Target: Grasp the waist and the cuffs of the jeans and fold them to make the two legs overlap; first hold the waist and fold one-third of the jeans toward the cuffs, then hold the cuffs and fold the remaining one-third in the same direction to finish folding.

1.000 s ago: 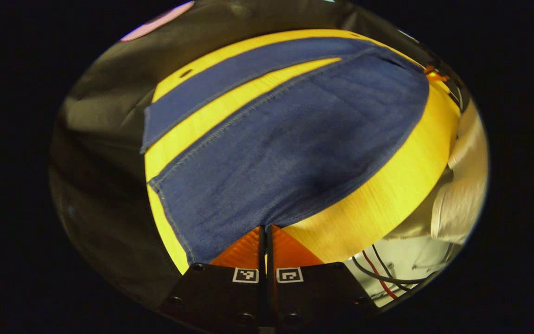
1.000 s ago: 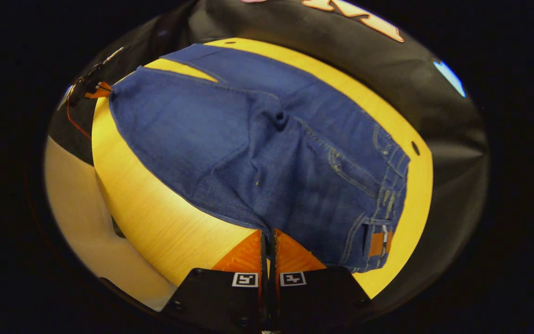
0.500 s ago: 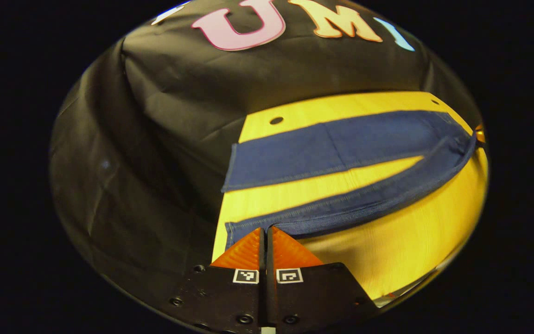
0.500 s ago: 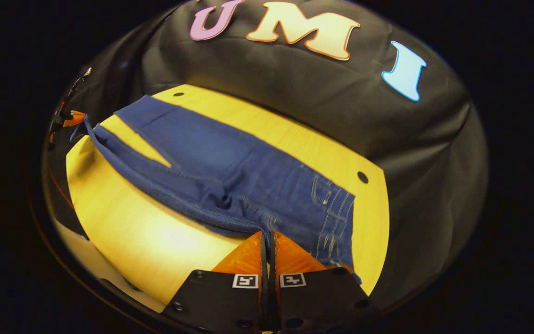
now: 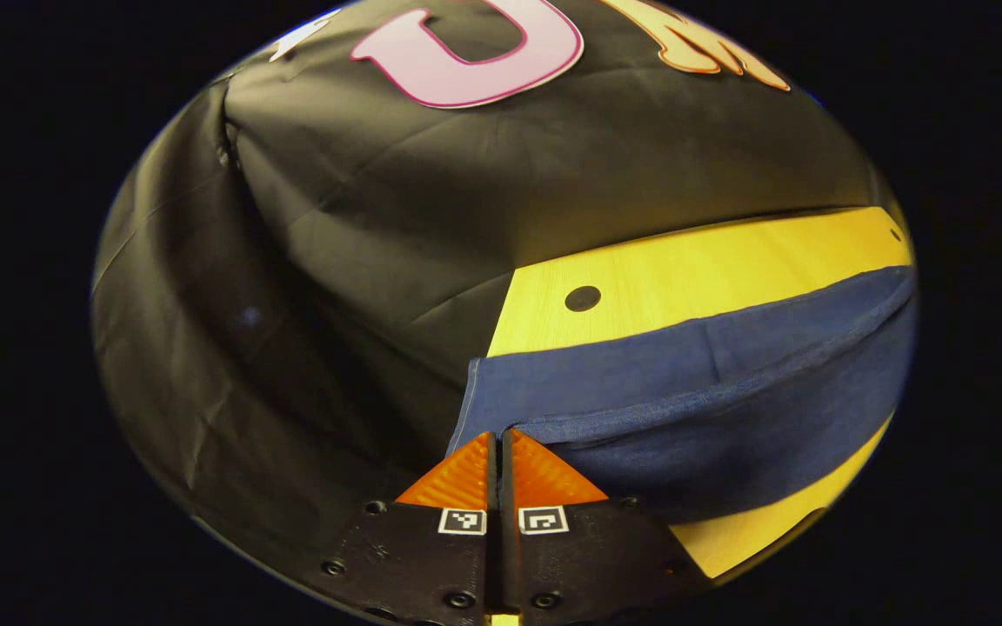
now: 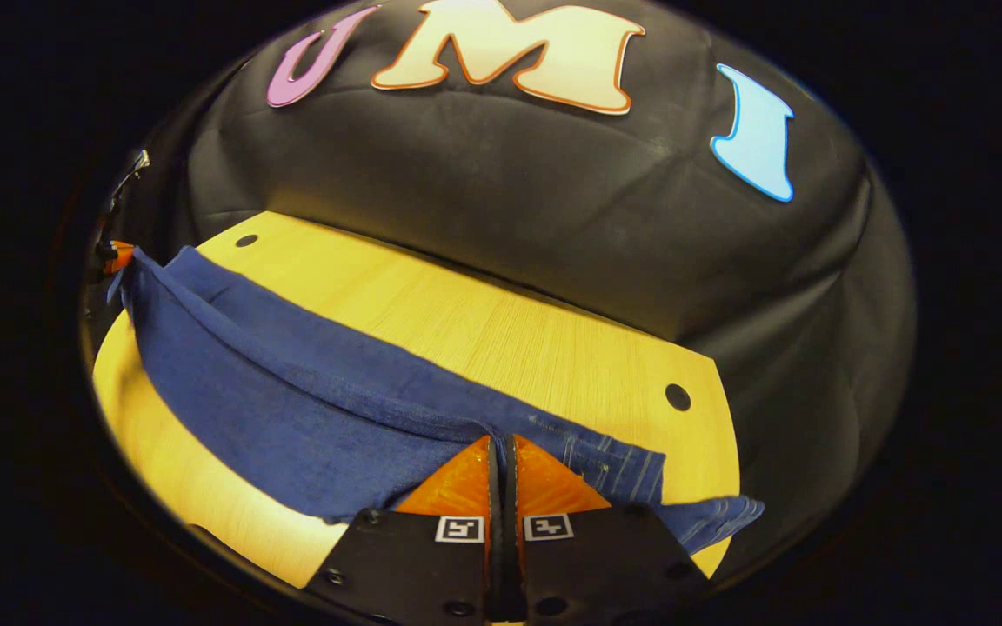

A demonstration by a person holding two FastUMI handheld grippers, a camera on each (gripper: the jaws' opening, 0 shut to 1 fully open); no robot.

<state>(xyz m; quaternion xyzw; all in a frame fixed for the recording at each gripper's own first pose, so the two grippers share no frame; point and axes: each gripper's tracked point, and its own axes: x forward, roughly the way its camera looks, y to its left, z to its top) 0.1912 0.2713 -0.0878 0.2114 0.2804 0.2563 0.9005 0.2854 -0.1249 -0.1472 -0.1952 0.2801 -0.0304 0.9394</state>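
In the left gripper view my left hand-held gripper [image 5: 498, 435] has its two ribbed, wedge-shaped fingers pressed together on the hem edge of the jeans [image 5: 692, 409], at the cuff end. The denim is a deep blue with a fine woven grain and a stitched seam running along the raised edge. One leg lies flat on the surface [image 5: 710, 261], and the leg I hold hangs over it in a soft sagging curve. The surface is smooth yellow wood with straight grain and a small round hole [image 5: 582, 298] near its far left corner.

In the right gripper view my right hand-held gripper [image 6: 502, 442] is likewise clamped on the jeans [image 6: 292, 409], near the waist end, where pale stitching lines show on the fabric just right of the fingers. From there the cloth stretches away to the left as a long drooping band with a fold along its top edge, and a loose flap spills off the near right edge of the surface [image 6: 501, 322]. My other hand-held gripper [image 6: 118, 256] shows small at the far left, at the jeans' other end.
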